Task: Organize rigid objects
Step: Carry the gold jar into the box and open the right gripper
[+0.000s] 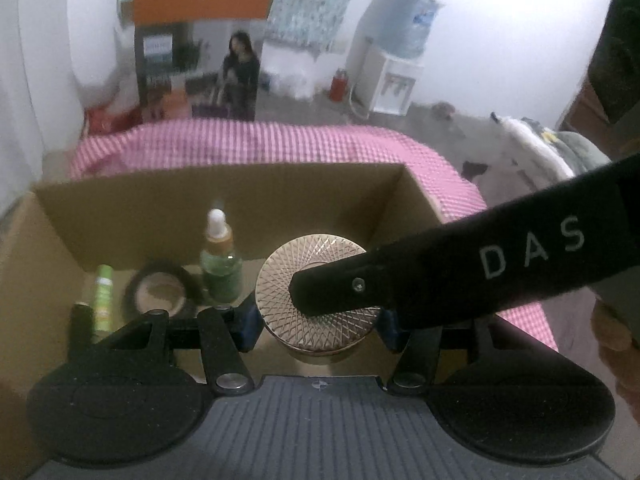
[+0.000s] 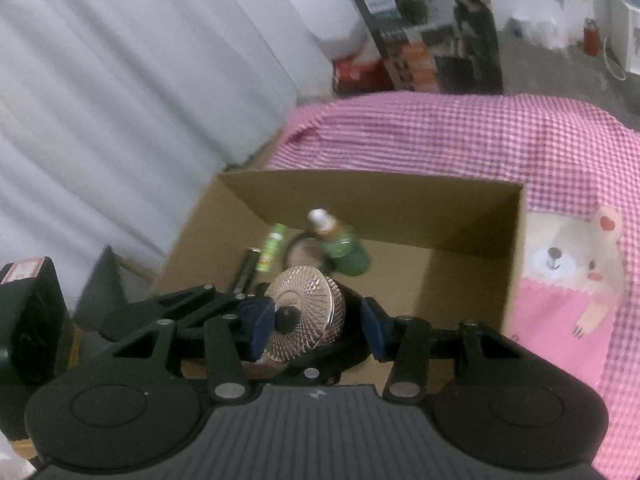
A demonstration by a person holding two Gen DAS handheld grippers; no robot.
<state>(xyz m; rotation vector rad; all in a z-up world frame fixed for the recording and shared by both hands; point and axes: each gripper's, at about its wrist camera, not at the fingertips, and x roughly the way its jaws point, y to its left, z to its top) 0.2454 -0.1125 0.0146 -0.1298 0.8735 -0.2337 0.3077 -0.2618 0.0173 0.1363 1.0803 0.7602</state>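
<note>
A round gold jar with a faceted lid (image 1: 316, 292) sits between my left gripper's (image 1: 318, 326) blue pads, inside an open cardboard box (image 1: 224, 196). The left jaws are closed on the jar's sides. The right gripper's black finger (image 1: 360, 286) reaches in from the right and lies across the lid. In the right wrist view the jar (image 2: 306, 312) is tilted between the blue pads (image 2: 258, 330), and the right gripper (image 2: 316, 330) stands wider than the jar, open. A green dropper bottle (image 1: 220, 260), a tape roll (image 1: 160, 292), a green tube (image 1: 103, 296) and a dark tube (image 1: 80, 318) are in the box.
The box (image 2: 400, 208) rests on a pink checked cloth (image 2: 460, 136) with a bear picture (image 2: 568, 264). A printed carton (image 2: 432, 32) stands behind. A water dispenser (image 1: 396, 56) and red flask (image 1: 339, 84) stand on the floor. A white curtain (image 2: 120, 80) hangs at left.
</note>
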